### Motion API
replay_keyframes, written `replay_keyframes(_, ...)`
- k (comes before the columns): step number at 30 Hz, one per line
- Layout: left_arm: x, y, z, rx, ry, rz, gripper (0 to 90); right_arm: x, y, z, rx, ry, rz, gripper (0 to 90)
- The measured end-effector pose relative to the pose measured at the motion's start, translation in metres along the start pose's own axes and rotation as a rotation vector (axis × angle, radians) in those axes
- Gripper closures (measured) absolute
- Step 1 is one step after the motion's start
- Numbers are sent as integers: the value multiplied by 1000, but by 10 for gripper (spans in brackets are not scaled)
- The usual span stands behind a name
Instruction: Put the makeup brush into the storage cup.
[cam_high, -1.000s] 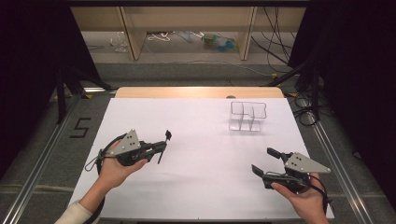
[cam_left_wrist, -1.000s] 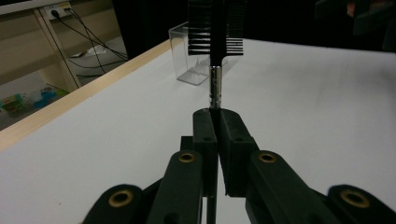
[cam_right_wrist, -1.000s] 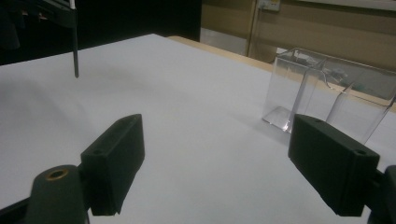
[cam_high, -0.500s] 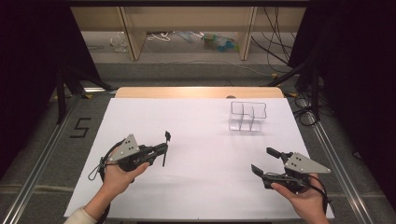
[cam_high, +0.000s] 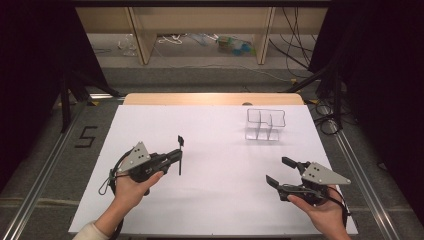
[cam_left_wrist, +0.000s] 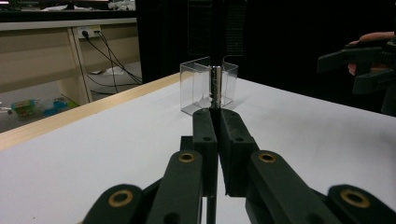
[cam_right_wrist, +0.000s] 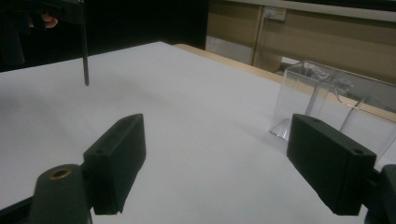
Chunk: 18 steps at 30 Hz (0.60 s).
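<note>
Since the earlier frames, the left gripper has been shifted slightly; its jaws are clamped on a thin black rod, held upright above the white worktop. The right gripper is unmoved, jaws apart and empty. A "5" is marked on the floor.

A white tabletop with a wooden far edge; a clear divided acrylic organizer stands on its far right part.

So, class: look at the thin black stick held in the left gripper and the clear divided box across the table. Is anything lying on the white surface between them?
Nothing visible does. The left gripper holds the black stick upright, and only bare white table lies between it and the clear box. The right gripper sits off to the side.
</note>
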<state>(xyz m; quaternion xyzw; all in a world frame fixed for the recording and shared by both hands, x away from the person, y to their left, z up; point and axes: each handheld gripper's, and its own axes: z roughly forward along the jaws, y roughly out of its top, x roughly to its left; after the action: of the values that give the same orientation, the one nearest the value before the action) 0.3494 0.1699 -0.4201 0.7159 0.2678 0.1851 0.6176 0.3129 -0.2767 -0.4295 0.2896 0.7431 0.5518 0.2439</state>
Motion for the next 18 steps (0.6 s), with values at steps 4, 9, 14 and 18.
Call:
replay_keyframes(4,-2,2,3,-10,-5,0,861,2,1,0,20,1,19,217)
replay_keyframes(9,-7,4,7,-21,-14,-6,860,3,2,6,-4,5,2,221)
replay_keyframes(14,-14,8,13,-33,-29,-4,860,12,6,18,2,51,14,227)
replay_keyframes(18,-19,8,19,-34,-43,-7,860,17,9,26,1,78,7,232)
